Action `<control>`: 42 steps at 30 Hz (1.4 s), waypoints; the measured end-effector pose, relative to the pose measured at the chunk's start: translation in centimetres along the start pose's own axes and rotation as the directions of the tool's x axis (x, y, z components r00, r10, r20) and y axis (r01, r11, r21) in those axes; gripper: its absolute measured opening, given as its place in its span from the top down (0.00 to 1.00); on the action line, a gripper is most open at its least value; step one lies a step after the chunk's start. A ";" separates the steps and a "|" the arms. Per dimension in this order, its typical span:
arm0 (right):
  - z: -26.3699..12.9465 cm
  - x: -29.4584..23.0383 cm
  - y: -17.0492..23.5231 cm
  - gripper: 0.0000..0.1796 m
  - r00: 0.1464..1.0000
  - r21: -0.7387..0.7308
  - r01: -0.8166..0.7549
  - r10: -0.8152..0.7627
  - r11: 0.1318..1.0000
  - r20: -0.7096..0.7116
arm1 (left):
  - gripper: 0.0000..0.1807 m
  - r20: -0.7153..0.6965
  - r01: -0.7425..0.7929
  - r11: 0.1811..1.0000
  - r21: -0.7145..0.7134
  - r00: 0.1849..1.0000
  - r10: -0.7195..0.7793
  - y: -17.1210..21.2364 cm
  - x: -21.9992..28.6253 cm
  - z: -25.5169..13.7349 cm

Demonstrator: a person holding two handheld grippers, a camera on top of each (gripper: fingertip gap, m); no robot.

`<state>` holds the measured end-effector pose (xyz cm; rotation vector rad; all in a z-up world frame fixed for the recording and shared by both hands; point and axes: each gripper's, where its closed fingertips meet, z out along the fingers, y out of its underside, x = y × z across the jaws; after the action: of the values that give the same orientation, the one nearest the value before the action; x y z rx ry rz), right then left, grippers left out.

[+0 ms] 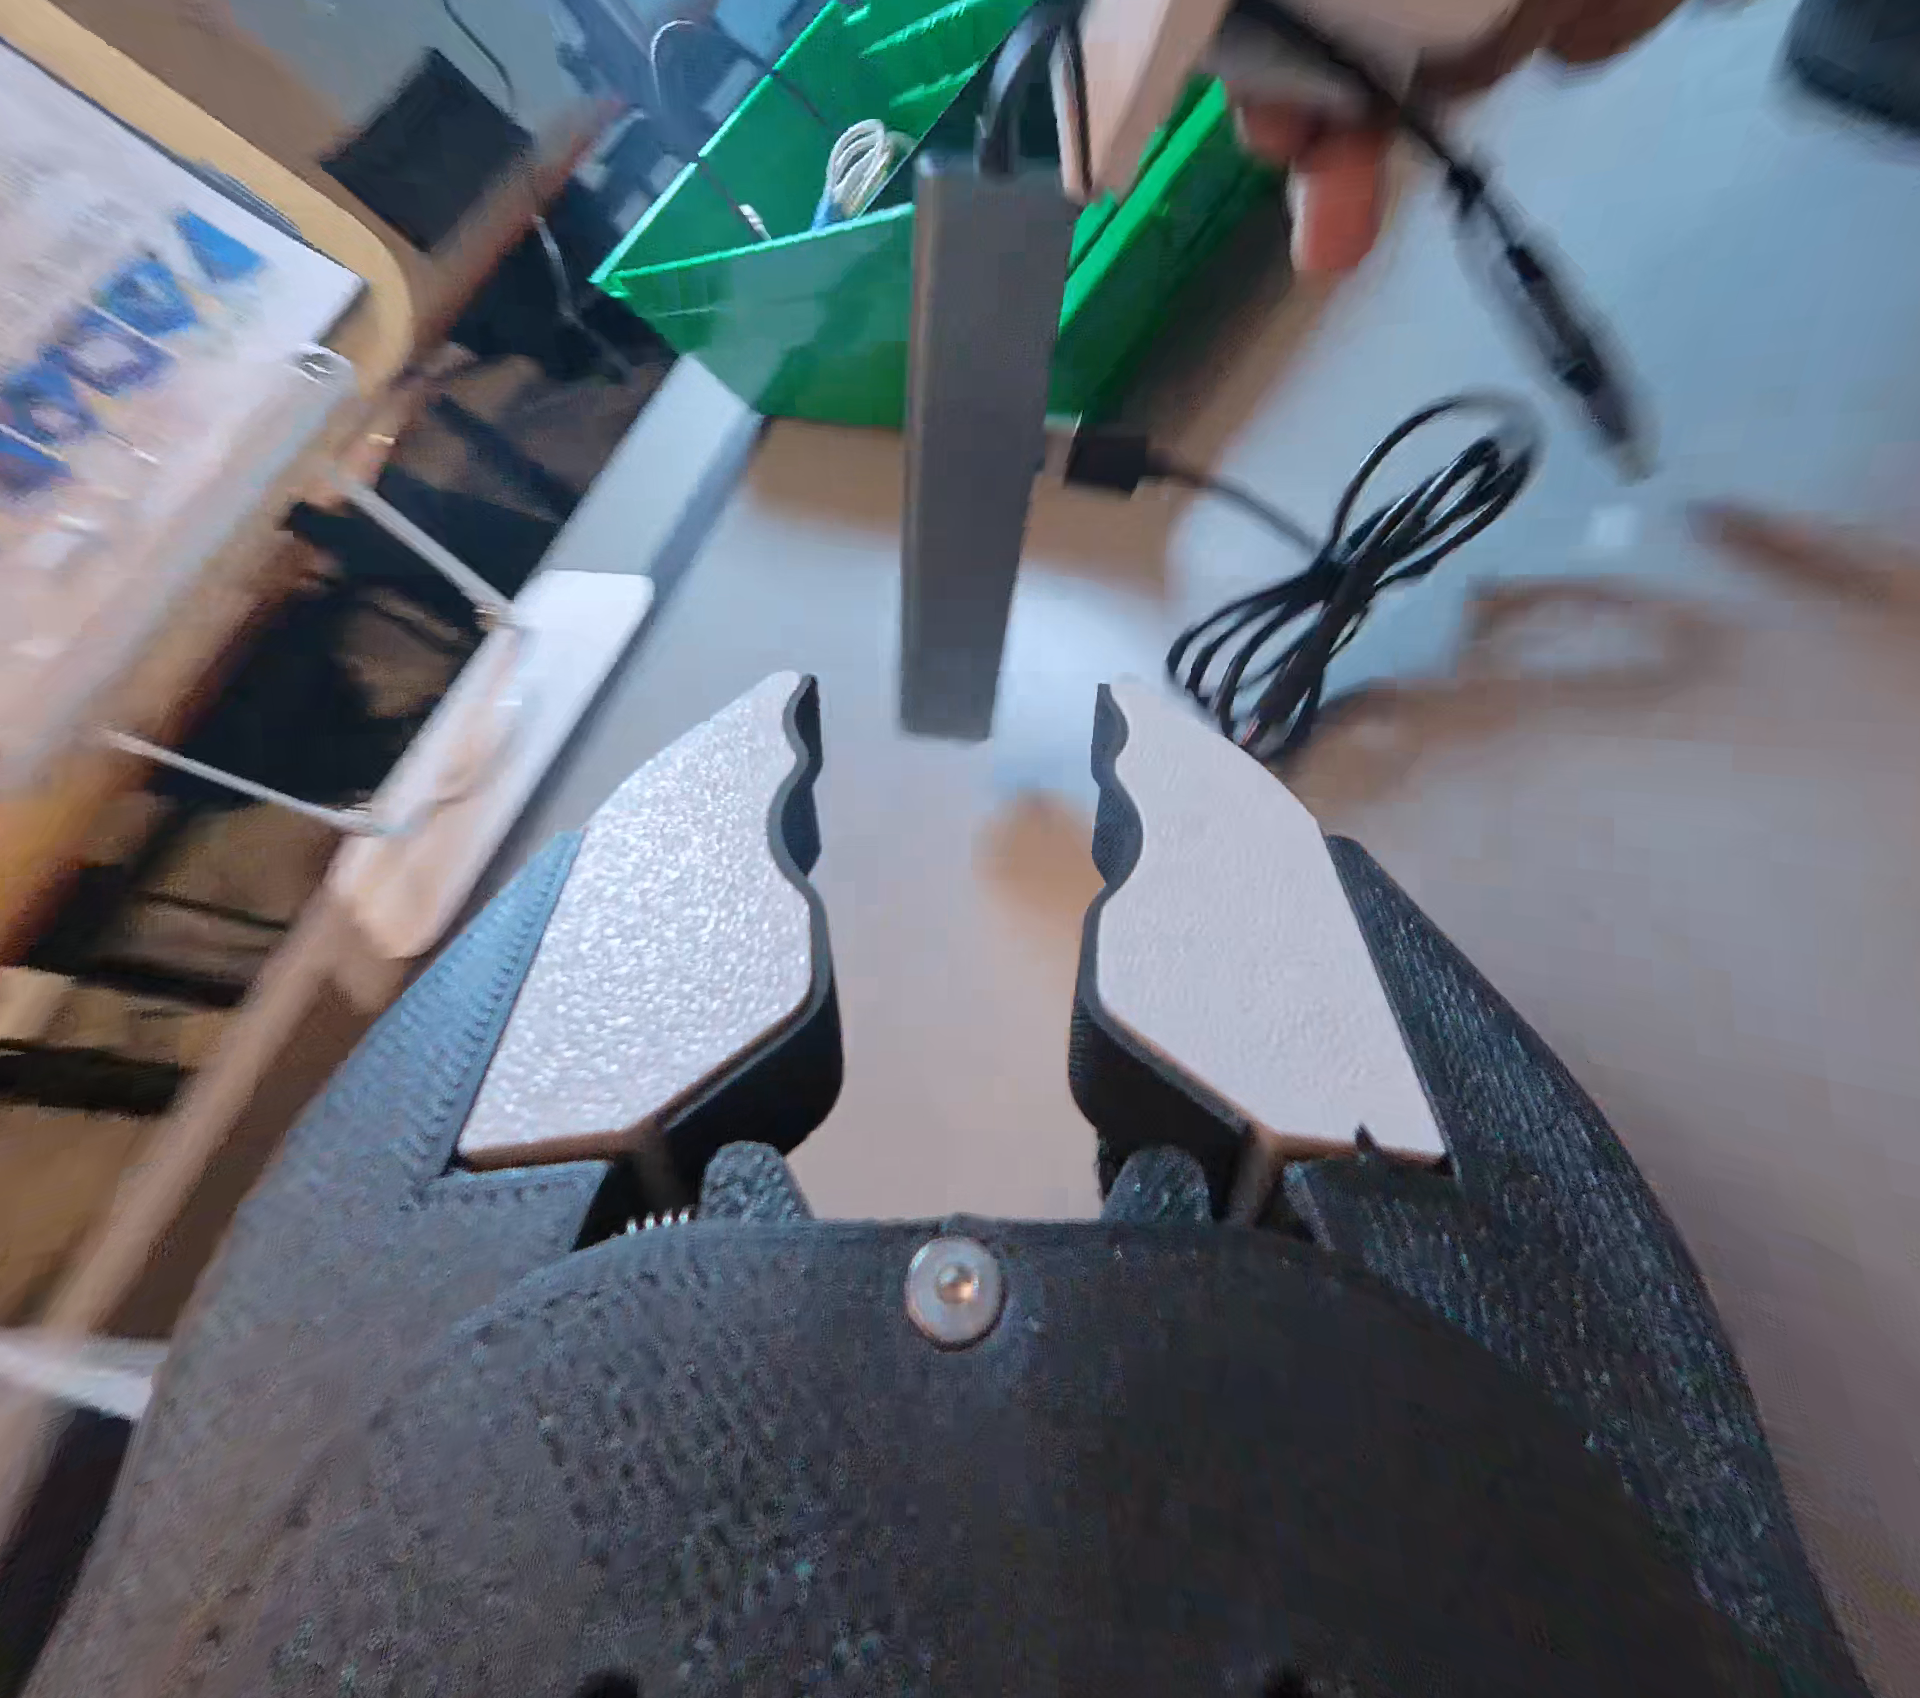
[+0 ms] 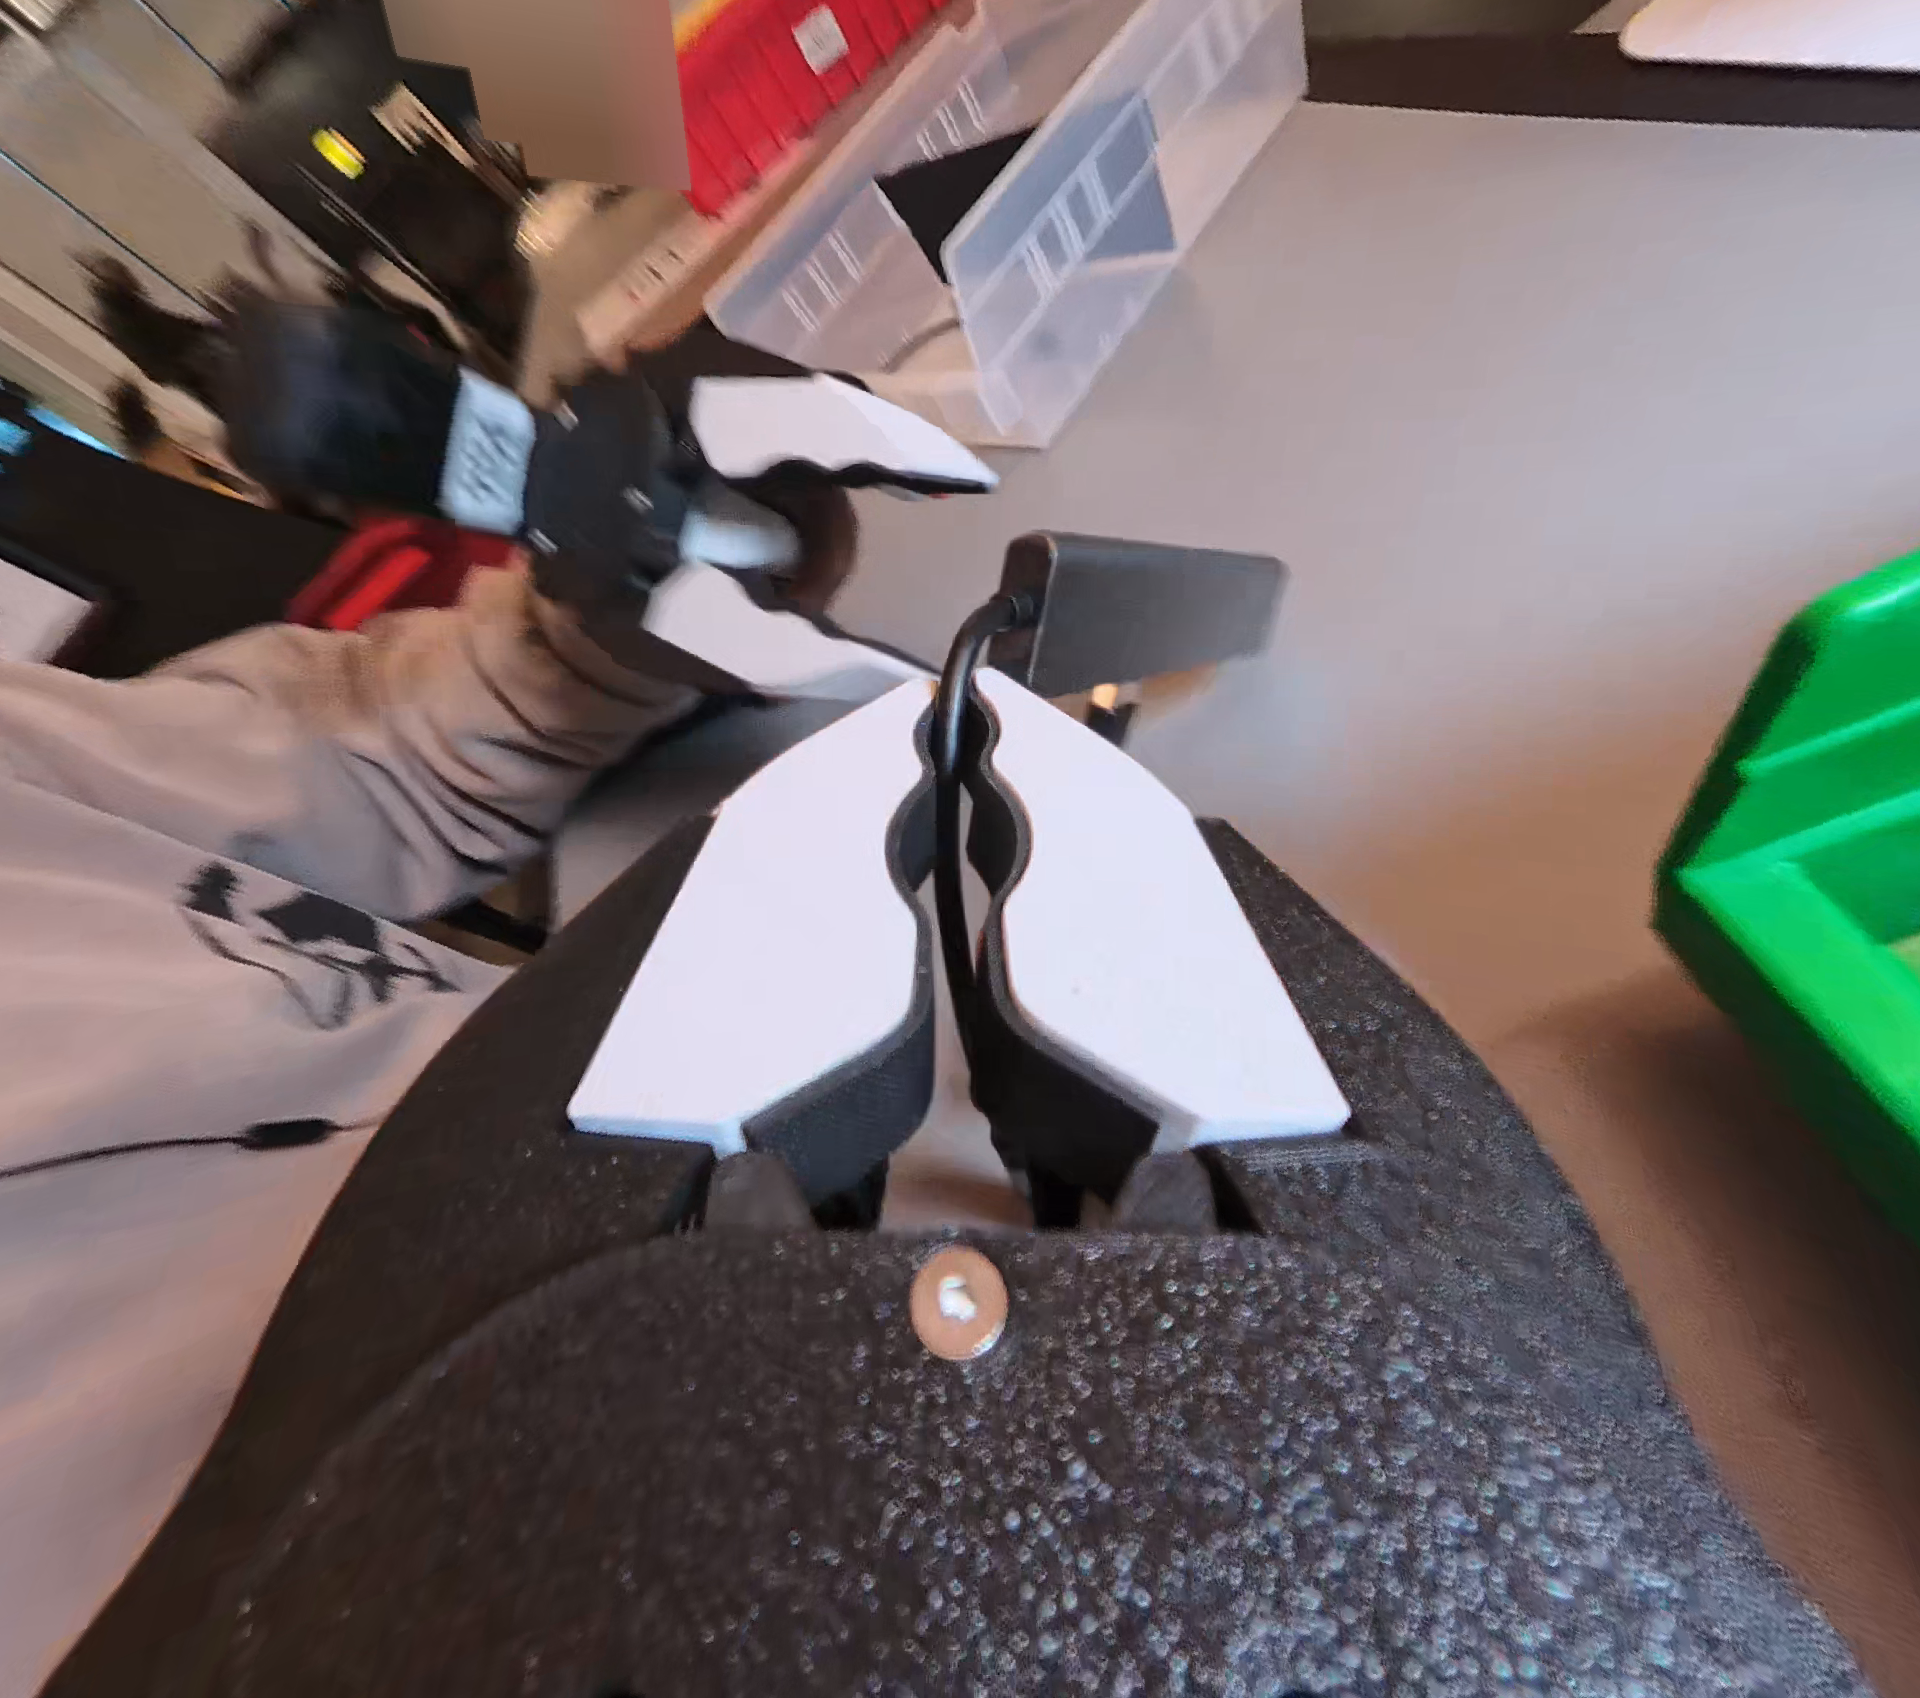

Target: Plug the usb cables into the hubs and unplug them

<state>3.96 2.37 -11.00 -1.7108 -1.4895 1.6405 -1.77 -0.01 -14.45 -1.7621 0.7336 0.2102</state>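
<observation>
A dark grey USB hub (image 1: pixel 971 443) hangs upright in the air by its short black cable (image 2: pixel 951 817). My right gripper (image 2: pixel 956 692) is shut on that cable just behind the hub (image 2: pixel 1143 609). In the left wrist view the right gripper (image 1: pixel 1049 131) shows blurred above the hub. My left gripper (image 1: pixel 956 703) is open and empty, its tips just short of the hub's lower end. It also shows in the right wrist view (image 2: pixel 951 578), open beside the hub. A coiled black USB cable (image 1: pixel 1351 568) lies on the table, its plug (image 1: pixel 1107 459) behind the hub.
A green divided bin (image 1: pixel 831 298) stands behind the hub and holds a white cable; it shows at right in the right wrist view (image 2: pixel 1818 869). Clear plastic bins (image 2: pixel 1091 194) and a red bin (image 2: pixel 852 17) stand farther back. A person's sleeve (image 2: pixel 312 765) is at left.
</observation>
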 end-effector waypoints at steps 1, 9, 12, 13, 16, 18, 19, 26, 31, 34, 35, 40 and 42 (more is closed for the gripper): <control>-0.1 -0.7 -0.3 1.00 0.998 0.027 -0.043 0.042 0.999 0.044 | 0.72 0.046 -0.076 0.997 -0.028 0.996 0.078 0.4 -0.1 0.3; -0.4 -5.7 -3.1 1.00 0.935 0.212 -0.260 0.191 0.942 0.298 | 0.70 0.152 -0.154 0.988 0.013 0.977 0.150 -1.3 0.6 2.5; -0.4 -7.6 -3.6 1.00 0.888 0.217 -0.329 0.222 0.919 0.403 | 0.74 0.297 -0.178 0.984 0.027 0.941 0.162 -2.8 -1.0 2.2; -0.3 -8.2 -3.6 1.00 0.872 0.214 -0.350 0.233 0.912 0.431 | 0.79 0.312 -0.195 0.980 0.040 0.934 0.173 -3.3 -1.1 2.1; -0.3 -9.4 -3.3 1.00 0.842 0.195 -0.372 0.241 0.908 0.483 | 0.81 0.333 -0.232 0.971 0.051 0.921 0.203 -3.9 -1.7 1.6; -0.5 -9.6 -3.2 1.00 0.852 0.194 -0.339 0.213 0.920 0.479 | 0.82 0.311 -0.226 0.972 0.056 0.929 0.198 -4.0 -1.8 1.1; -0.6 -9.5 -3.1 1.00 0.866 0.196 -0.303 0.183 0.933 0.466 | 0.82 0.294 -0.233 0.971 0.060 0.934 0.205 -4.1 -1.7 0.9; -4.2 -9.9 1.3 0.75 0.811 0.053 0.312 -0.295 0.949 0.505 | 0.82 -0.321 0.090 0.988 0.123 0.946 -0.047 -3.4 4.8 0.0; -3.1 -4.5 4.4 0.72 0.773 -0.063 0.608 -0.571 0.791 0.276 | 0.82 -0.609 0.267 0.960 0.084 0.776 -0.163 -3.4 8.5 -1.3; -1.1 -5.2 4.9 0.69 0.672 -0.015 0.727 -0.707 0.687 0.220 | 0.82 -0.733 0.315 0.949 0.026 0.652 -0.196 -3.4 10.5 -2.2; -0.6 -6.0 5.1 0.69 0.640 -0.004 0.755 -0.735 0.656 0.223 | 0.82 -0.768 0.326 0.945 0.006 0.607 -0.205 -3.4 11.1 -2.6; 0.6 -8.0 7.4 0.90 0.524 -0.011 0.836 -0.792 0.549 0.313 | 0.82 -0.832 0.400 0.913 -0.080 0.478 -0.282 -3.0 12.0 -3.4; 0.6 -7.4 6.8 0.92 0.541 -0.003 0.828 -0.798 0.561 0.266 | 0.84 -0.804 0.434 0.898 -0.069 0.509 -0.307 -3.2 11.0 -3.0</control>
<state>7.96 -6.68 -12.83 -0.5973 -2.0947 1.2211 8.06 -6.36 -16.32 -1.7905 0.9299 -1.0063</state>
